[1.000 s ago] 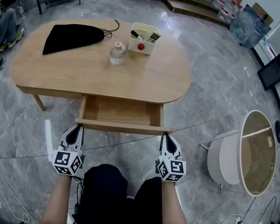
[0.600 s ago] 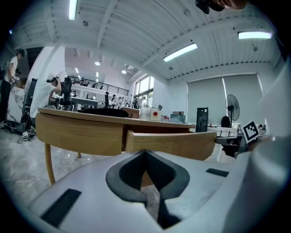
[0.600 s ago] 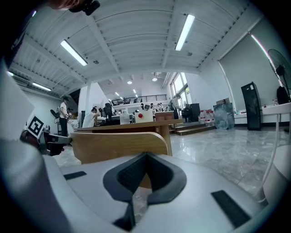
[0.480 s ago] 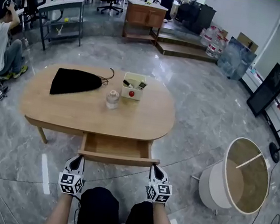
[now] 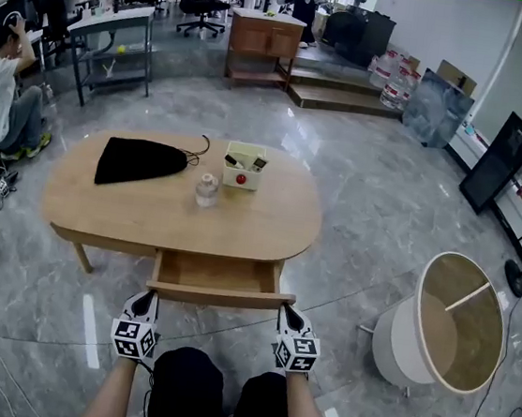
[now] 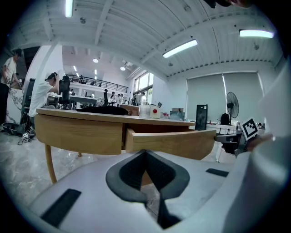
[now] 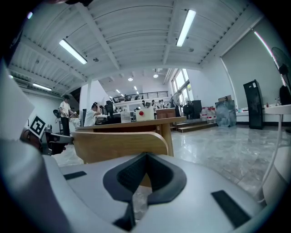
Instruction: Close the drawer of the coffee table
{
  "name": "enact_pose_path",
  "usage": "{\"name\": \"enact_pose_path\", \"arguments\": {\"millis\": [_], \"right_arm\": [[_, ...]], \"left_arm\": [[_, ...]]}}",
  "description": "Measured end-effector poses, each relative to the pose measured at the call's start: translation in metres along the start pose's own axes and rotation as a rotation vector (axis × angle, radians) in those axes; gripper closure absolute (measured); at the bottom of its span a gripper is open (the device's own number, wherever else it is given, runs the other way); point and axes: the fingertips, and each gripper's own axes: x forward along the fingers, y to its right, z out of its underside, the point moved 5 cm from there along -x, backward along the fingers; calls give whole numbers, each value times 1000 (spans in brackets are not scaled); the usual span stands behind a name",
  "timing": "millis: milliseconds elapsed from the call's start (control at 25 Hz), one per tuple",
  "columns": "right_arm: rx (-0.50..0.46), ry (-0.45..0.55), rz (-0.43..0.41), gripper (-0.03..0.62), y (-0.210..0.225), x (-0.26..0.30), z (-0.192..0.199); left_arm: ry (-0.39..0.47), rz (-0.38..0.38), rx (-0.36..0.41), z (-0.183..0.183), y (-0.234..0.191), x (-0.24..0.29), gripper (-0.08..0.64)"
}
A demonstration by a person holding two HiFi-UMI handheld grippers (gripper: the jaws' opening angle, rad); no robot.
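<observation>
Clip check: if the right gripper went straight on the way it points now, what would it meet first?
The drawer front, near its right end. The right gripper, jaws together, points at it from close by; whether it already touches is unclear.

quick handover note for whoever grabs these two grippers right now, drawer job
Left gripper: jaws shut, holding nothing, tip at the left end of the front of the light wooden drawer.
Right gripper: jaws shut, holding nothing, tip at the right end of that front. I cannot tell whether either tip touches the wood.
The drawer stands pulled out of the oval wooden coffee table, on the person's side.
Done: both grippers are lined up on the front.
Left: probably push evenly with both tips until the front sits flush.
</observation>
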Motion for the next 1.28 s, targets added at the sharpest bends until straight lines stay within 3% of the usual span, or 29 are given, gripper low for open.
{"name": "enact_pose_path", "arguments": {"millis": [1280], "right_arm": [[-22,-20,16,566,11,50,-15]], "left_arm": [[22,-4,-15,-14,-21,49,535]]}}
